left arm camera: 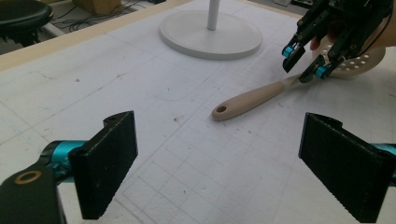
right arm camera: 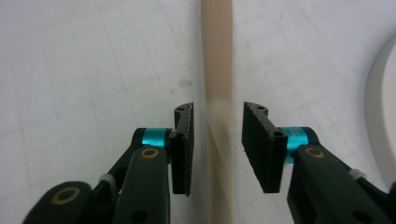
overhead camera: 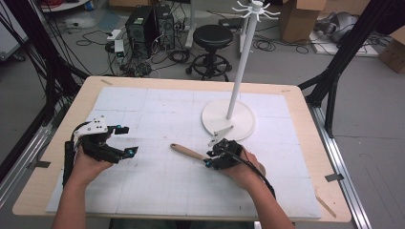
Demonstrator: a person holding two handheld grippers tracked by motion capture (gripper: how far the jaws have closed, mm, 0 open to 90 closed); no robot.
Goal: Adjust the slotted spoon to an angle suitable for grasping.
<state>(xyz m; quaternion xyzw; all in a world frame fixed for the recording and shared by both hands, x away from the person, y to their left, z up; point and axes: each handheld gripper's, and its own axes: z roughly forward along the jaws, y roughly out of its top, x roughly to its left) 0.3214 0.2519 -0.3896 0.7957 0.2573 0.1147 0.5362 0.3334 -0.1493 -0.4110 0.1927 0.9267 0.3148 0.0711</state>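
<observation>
A slotted spoon with a beige handle [overhead camera: 188, 152] lies on the white mat, its handle end with the hole pointing left. Its perforated head [left arm camera: 355, 63] rests under the right hand. My right gripper [overhead camera: 210, 160] straddles the handle near the head. In the right gripper view the handle [right arm camera: 217, 56] runs between the two pads with a thin gap on each side, so the right gripper [right arm camera: 218, 140] is open. My left gripper [overhead camera: 127, 140] hovers at the mat's left side, and the left gripper [left arm camera: 219, 163] is wide open with nothing between its jaws.
A white hook stand [overhead camera: 243, 47] rises from a round base [overhead camera: 228, 119] just behind the right hand. The white mat [overhead camera: 157, 100] covers most of the wooden table [overhead camera: 305, 119]. A black stool [overhead camera: 212, 36], computer towers and boxes sit on the floor beyond.
</observation>
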